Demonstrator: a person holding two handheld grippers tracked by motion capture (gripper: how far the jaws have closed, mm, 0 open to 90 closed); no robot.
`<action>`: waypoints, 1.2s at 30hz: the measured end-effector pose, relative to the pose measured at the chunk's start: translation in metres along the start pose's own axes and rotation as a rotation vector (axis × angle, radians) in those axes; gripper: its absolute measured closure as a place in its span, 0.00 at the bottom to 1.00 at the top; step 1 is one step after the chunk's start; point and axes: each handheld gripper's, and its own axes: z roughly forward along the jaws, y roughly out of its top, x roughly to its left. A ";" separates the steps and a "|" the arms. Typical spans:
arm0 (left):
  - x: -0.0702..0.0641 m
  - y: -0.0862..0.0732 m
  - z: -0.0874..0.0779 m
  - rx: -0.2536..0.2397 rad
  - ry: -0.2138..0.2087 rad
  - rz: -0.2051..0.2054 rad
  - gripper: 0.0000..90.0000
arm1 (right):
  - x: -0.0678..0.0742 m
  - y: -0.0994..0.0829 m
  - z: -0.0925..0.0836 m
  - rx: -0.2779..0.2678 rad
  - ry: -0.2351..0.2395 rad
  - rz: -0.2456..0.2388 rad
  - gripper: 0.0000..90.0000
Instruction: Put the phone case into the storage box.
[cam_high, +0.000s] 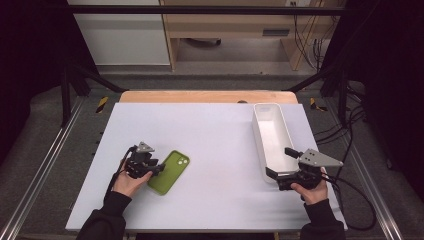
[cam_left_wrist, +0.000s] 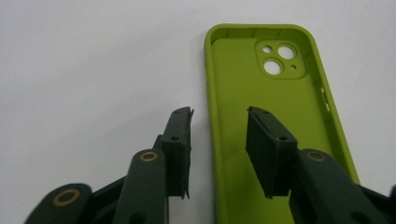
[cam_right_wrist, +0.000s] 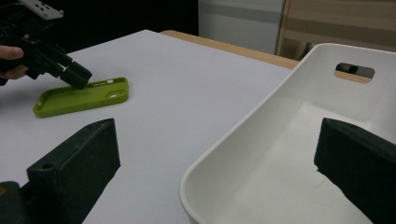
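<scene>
Case (cam_left_wrist: 275, 116) is looking like soft matt rubbery plastic, lime green, smooth inside, with 3 round cut-outs. Left gripper (cam_left_wrist: 219, 140) is showing matt black plastic jaws with brass-coloured pivot rings; pads (cam_left_wrist: 268, 149) are looking finely ridged. Right gripper (cam_right_wrist: 224, 158) is showing the same matt black plastic. Bin (cam_right_wrist: 280, 154) is appearing as smooth white plastic with a slight sheen. Table (cam_high: 215, 135) is presenting a matt, pale, smooth top with a bare wood edge (cam_high: 207, 96) behind.
</scene>
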 end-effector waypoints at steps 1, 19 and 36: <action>0.000 0.000 0.000 0.004 -0.004 -0.002 0.70 | 0.000 0.000 0.000 0.000 -0.001 -0.001 0.01; 0.002 -0.001 0.002 0.033 -0.017 0.000 0.89 | 0.000 0.000 0.000 0.002 -0.001 0.000 0.01; -0.001 0.000 0.002 0.034 0.015 0.022 0.96 | 0.000 0.000 0.000 0.000 0.000 0.002 0.01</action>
